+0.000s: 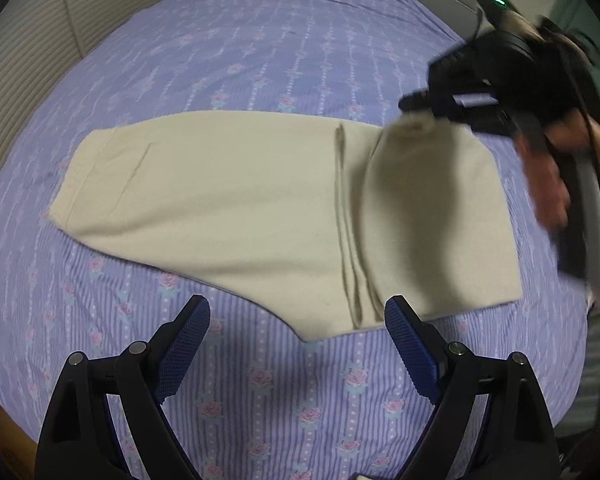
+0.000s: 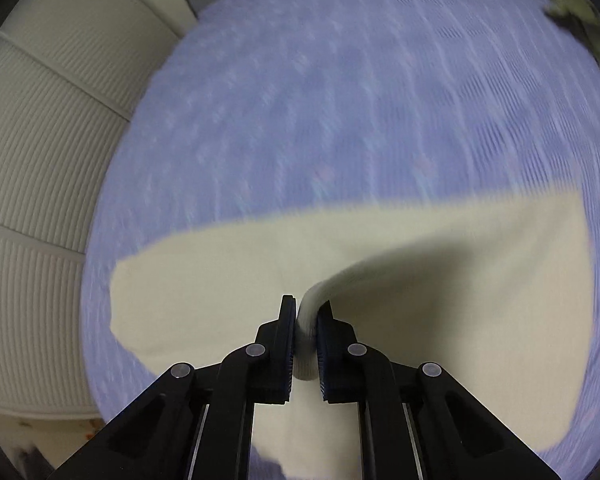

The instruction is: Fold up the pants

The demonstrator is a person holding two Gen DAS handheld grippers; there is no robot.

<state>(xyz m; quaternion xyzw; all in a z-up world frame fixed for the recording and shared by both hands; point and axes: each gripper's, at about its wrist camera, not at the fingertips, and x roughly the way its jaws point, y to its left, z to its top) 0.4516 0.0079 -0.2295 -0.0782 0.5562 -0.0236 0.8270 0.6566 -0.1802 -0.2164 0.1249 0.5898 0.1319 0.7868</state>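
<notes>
Cream pants (image 1: 228, 196) on purple floral bedsheet (image 1: 260, 52)

Bare bedsheet (image 1: 260, 40) lies clear above and below the cream pants (image 1: 228, 200), while the right gripper (image 1: 414, 106), clamped on their raised corner, and its hand (image 1: 548, 184) block the frame's right.

Two downward wrist views, shared pants (image 1: 260, 200)
</notes>
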